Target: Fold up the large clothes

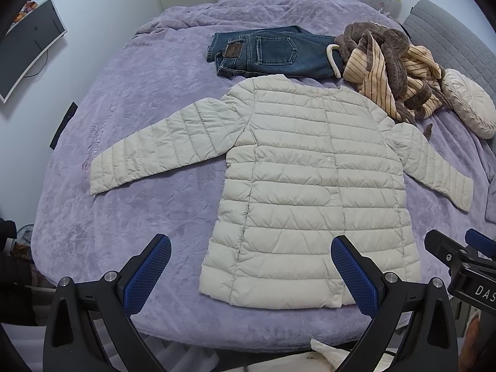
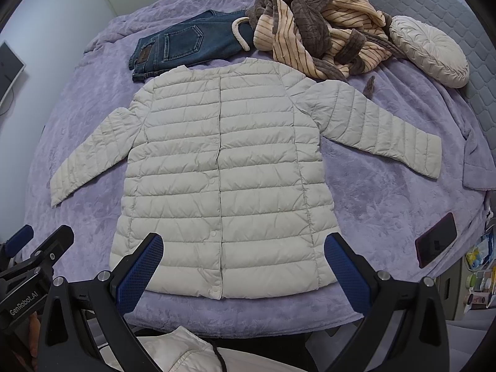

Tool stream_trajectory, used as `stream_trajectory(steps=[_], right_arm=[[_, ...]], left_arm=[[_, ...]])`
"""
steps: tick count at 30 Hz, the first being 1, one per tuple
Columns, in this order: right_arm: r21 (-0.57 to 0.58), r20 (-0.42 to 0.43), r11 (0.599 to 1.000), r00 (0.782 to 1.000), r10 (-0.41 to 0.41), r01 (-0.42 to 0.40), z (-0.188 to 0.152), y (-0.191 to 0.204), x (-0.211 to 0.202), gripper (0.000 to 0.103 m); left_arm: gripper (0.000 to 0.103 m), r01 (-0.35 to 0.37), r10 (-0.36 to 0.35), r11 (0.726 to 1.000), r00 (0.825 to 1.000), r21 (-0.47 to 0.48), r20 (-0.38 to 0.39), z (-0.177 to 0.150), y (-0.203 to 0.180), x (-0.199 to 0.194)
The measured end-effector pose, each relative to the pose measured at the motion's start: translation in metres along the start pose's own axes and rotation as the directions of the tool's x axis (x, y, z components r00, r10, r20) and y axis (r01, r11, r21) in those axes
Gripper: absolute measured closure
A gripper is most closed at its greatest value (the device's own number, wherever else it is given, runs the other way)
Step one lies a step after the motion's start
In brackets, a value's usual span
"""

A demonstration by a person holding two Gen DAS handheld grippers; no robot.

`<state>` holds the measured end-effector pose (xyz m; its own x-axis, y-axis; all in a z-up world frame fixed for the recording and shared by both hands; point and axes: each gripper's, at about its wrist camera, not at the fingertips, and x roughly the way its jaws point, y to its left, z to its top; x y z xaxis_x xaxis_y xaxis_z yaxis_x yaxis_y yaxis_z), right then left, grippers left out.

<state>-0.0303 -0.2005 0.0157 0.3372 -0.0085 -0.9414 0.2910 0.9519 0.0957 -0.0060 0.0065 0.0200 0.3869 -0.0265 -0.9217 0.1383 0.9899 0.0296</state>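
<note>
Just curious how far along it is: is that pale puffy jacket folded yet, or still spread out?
Spread out. The jacket lies flat on the purple bedspread, both sleeves extended sideways, front snapped shut.

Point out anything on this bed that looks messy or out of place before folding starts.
The striped brown robe lies crumpled in a heap beyond the puffer jacket, spilling onto its right shoulder and the jeans. A phone sits near the bed's right edge. The jacket itself lies flat, sleeves spread.

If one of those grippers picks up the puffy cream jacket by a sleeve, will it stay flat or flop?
The quilted jacket would probably flop and drape; its sleeve lies limp on the blanket. Its puffy padding suggests it is light. The smooth shell may slip between the pads.
</note>
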Motion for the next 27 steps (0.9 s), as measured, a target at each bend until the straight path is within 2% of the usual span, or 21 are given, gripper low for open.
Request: stream_trajectory(steps=[27], right_arm=[[-0.001, 0.001, 1.000, 1.000, -0.006, 0.006, 0.0036, 0.0011, -0.0013, 0.000]], left_arm=[[0.000, -0.002, 0.002, 1.000, 1.000, -0.006, 0.001, -0.0003, 0.0050, 0.0012]])
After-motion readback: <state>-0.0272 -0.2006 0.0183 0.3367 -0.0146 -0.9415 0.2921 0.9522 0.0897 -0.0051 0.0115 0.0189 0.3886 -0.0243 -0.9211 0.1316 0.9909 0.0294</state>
